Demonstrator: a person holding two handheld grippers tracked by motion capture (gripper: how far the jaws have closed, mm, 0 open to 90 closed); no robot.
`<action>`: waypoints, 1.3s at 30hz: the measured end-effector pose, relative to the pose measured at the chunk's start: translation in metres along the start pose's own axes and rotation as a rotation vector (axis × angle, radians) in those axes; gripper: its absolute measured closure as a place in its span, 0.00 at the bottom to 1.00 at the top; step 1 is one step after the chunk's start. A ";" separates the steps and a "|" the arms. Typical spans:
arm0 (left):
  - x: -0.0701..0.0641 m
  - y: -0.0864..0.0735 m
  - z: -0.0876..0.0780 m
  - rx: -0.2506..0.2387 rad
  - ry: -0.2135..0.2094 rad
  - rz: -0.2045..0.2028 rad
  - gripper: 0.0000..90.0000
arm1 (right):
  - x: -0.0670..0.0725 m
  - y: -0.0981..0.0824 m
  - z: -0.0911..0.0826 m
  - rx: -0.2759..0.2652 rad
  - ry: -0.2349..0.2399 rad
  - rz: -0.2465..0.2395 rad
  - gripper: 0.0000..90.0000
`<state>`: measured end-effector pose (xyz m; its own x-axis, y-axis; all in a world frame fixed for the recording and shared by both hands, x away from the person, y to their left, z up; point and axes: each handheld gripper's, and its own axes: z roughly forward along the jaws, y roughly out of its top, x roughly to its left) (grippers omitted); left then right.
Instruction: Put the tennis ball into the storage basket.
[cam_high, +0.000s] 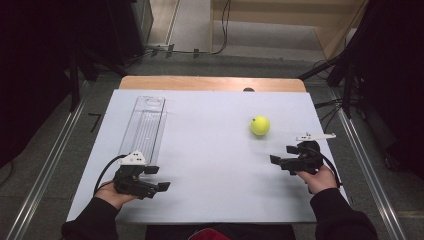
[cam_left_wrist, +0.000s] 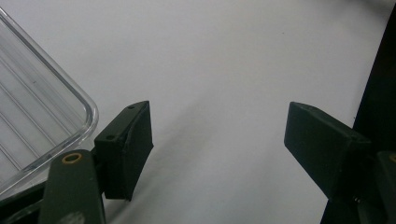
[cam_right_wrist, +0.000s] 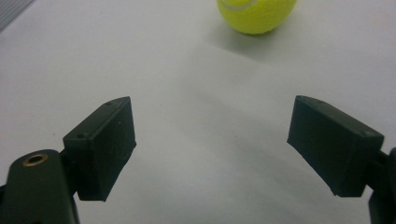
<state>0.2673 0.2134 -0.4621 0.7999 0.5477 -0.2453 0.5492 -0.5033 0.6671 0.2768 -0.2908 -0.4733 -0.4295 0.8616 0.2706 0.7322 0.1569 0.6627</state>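
- White covering lay over the wooden table (cam_high: 210, 165), with grey floor and dark stands around it.
- Your left gripper (cam_high: 159, 178) sat low at the near left of the table, held in your left hand (cam_high: 112, 192). Its jaws stood wide apart with nothing between them, only bare white surface.
- From the left gripper view, the rounded corner of a clear plastic tray (cam_left_wrist: 42, 121) lay just beside one jaw. From above, that long tray ran away from you along the left side of the table.
- Your right gripper (cam_high: 282, 155) was at the near right, held in your right hand (cam_high: 320, 179). Its jaws were also spread wide and held nothing.
- A yellow-green tennis ball (cam_high: 260, 125) rested on the table right of centre, ahead of your right gripper and apart from it.
- In the right gripper view, the ball (cam_right_wrist: 256, 14) sat beyond the jaws, near the top edge, not touched by either jaw.
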 end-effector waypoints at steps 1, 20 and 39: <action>0.000 0.000 0.000 0.002 0.001 0.001 0.27 | -0.001 0.001 0.000 0.000 0.000 0.002 0.15; 0.000 0.000 0.000 0.004 -0.001 0.002 0.27 | -0.010 0.015 0.013 0.005 -0.015 0.029 0.00; -0.001 0.000 0.000 0.007 -0.001 0.002 0.27 | -0.013 0.031 0.018 -0.029 -0.047 0.038 0.00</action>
<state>0.2668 0.2128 -0.4623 0.8012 0.5461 -0.2447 0.5494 -0.5090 0.6627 0.3140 -0.2886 -0.4687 -0.3756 0.8885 0.2638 0.7316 0.1095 0.6729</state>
